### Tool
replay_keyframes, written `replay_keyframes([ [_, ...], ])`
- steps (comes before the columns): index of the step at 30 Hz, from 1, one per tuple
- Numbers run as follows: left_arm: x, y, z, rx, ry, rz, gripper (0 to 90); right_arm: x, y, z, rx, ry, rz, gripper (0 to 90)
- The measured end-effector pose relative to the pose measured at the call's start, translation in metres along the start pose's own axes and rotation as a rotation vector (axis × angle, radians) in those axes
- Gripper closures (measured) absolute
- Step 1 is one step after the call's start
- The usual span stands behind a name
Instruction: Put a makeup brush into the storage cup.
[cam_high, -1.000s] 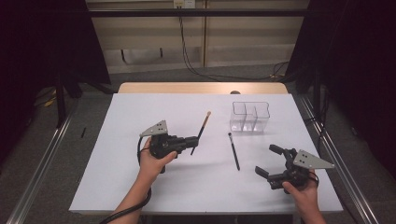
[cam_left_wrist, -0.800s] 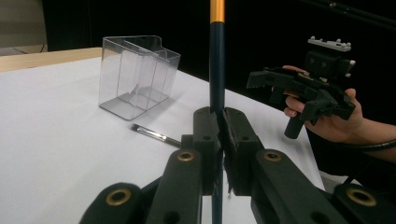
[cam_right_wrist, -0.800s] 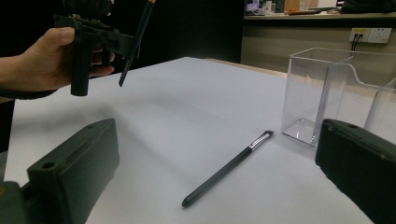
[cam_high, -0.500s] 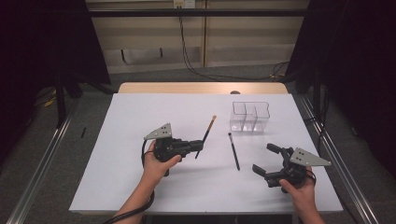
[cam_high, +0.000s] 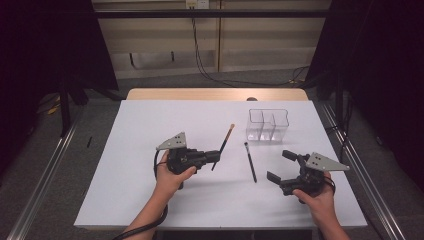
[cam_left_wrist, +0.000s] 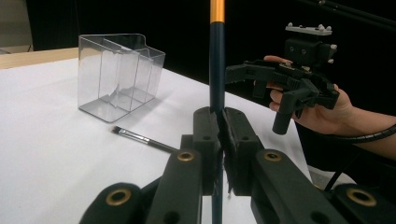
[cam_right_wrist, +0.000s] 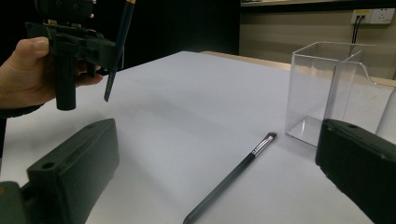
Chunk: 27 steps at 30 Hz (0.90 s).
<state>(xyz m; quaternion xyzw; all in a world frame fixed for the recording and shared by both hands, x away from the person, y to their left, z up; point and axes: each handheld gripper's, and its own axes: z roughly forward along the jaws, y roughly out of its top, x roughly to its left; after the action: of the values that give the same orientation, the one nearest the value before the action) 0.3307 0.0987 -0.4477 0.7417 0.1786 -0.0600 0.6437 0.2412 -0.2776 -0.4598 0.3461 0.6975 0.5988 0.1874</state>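
Left gripper (cam_high: 216, 156) jaws clamped on orange-tipped brush (cam_high: 223, 145), lifted left of clear organizer (cam_high: 268, 125) for loading. Right gripper (cam_high: 281, 165) jaws wide, empty, beside black brush (cam_high: 250, 161).

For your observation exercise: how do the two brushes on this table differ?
The orange-tipped brush is clamped in the left gripper, lifted and tilted; the black brush lies flat on the white table, untouched. The first shows an orange end, the second a silver ferrule. Both are slim and dark-handled.
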Motion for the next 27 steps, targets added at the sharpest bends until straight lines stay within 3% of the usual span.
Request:
replay_keyframes([
  [23,0.000,-0.003,0.012,0.030,-0.023,0.007,84.4,0.013,0.017,0.035,0.005,0.047,0.034,0.0],
  [27,0.000,-0.003,0.012,0.027,-0.026,0.005,84.4,0.015,0.020,0.040,0.001,0.060,0.057,0.0],
])
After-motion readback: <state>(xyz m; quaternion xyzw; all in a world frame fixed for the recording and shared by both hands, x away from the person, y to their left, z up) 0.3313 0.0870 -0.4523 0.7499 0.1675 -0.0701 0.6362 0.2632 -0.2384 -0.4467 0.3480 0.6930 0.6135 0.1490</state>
